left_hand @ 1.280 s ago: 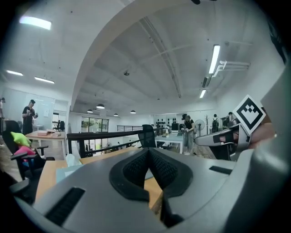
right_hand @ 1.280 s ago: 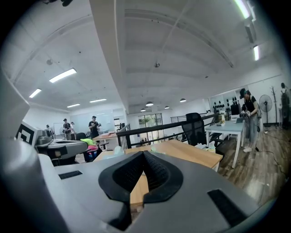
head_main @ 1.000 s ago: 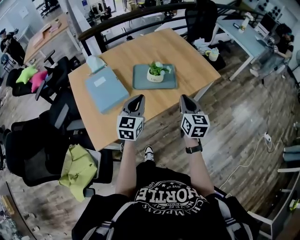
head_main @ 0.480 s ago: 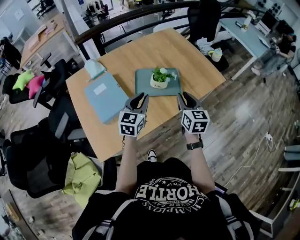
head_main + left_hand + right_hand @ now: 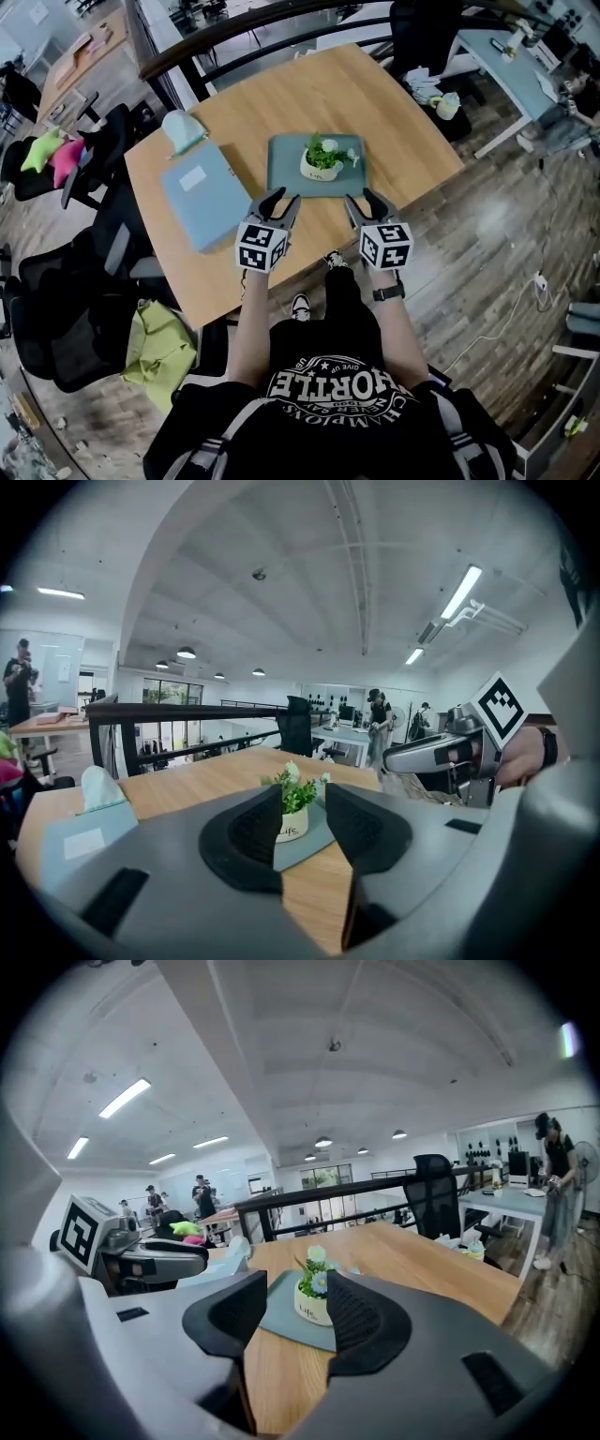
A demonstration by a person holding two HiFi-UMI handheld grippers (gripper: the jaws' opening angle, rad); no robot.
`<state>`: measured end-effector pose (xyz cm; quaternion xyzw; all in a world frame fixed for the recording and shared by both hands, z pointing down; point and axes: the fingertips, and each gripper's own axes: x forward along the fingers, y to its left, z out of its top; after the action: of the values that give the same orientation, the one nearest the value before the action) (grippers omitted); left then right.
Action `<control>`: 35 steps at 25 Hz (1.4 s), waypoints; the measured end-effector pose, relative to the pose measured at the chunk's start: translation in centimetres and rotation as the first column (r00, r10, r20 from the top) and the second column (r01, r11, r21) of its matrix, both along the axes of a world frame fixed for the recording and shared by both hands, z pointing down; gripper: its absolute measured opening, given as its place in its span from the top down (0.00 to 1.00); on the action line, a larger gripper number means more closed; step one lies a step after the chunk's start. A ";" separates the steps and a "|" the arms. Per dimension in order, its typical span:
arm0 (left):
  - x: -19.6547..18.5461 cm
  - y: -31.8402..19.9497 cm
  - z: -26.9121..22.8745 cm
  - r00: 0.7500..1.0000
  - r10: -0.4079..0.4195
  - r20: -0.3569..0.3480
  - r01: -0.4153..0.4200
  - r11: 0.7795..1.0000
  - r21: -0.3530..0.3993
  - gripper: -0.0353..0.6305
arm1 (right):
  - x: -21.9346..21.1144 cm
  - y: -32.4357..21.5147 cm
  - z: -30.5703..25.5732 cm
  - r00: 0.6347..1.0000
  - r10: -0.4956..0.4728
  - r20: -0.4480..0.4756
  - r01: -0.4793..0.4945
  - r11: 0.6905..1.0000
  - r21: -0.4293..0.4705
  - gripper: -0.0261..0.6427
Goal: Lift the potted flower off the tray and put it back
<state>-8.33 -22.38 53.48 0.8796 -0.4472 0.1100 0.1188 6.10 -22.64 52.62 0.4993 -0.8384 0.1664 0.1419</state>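
Note:
A small white pot with green leaves and pale flowers (image 5: 321, 165) stands upright on a grey-green tray (image 5: 283, 173) on the wooden table. Both grippers hover over the table's near edge, a little short of the tray. My left gripper (image 5: 281, 199) and right gripper (image 5: 360, 198) are open; their jaws have just been opening, with nothing between them. In the left gripper view the potted flower (image 5: 292, 823) shows beyond the left gripper's (image 5: 303, 803) jaws on the tray (image 5: 317, 832). In the right gripper view the right gripper (image 5: 295, 1302) frames the potted flower (image 5: 312, 1309) in the same way.
A blue folder (image 5: 200, 192) and a pale tissue box (image 5: 180, 131) lie on the table left of the tray. Black office chairs (image 5: 66, 300) and a green garment (image 5: 159, 345) stand left of the table. A dark railing (image 5: 234, 42) runs behind it.
Both grippers have moved forward and down from in front of the table to just short of the tray. Their jaws, shut a second ago, have spread apart.

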 end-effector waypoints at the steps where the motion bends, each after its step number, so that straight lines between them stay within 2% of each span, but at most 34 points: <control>1: 0.1 -0.8 0.6 1.000 0.001 0.004 -0.001 1.000 -0.012 0.72 | -0.1 -0.9 0.7 1.000 -0.024 -0.006 0.024 1.000 -0.005 0.65; 8: 1.0 -5.3 4.5 0.998 0.025 0.056 -0.020 0.996 -0.087 0.63 | -0.9 -4.9 5.9 0.992 -0.129 -0.002 0.128 0.988 -0.080 0.55; 15: 1.7 -8.3 8.9 0.989 0.097 0.107 -0.082 0.987 -0.141 0.52 | -0.6 -7.9 10.4 0.989 -0.146 0.000 0.145 0.980 -0.136 0.49; 22: 2.4 -10.7 12.7 0.973 0.182 0.143 -0.152 0.968 -0.197 0.47 | -1.0 -10.6 13.6 0.986 -0.169 -0.001 0.166 0.972 -0.166 0.46; 28: 2.7 -12.1 15.7 0.944 0.264 0.200 -0.214 0.947 -0.239 0.47 | -1.3 -12.4 16.1 0.978 -0.210 0.000 0.206 0.961 -0.186 0.45; 31: 2.6 -12.7 16.7 0.920 0.313 0.236 -0.249 0.932 -0.263 0.47 | -1.7 -13.1 17.2 0.970 -0.243 -0.001 0.238 0.952 -0.190 0.45; 35: 3.6 -13.8 17.1 0.893 0.381 0.239 -0.319 0.912 -0.259 0.47 | -2.2 -14.0 18.3 0.961 -0.275 0.001 0.270 0.944 -0.191 0.45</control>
<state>-4.77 -36.17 70.53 0.9031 -0.2786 0.3020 0.1248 3.86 -36.64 70.96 0.3648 -0.8778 0.2178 0.2214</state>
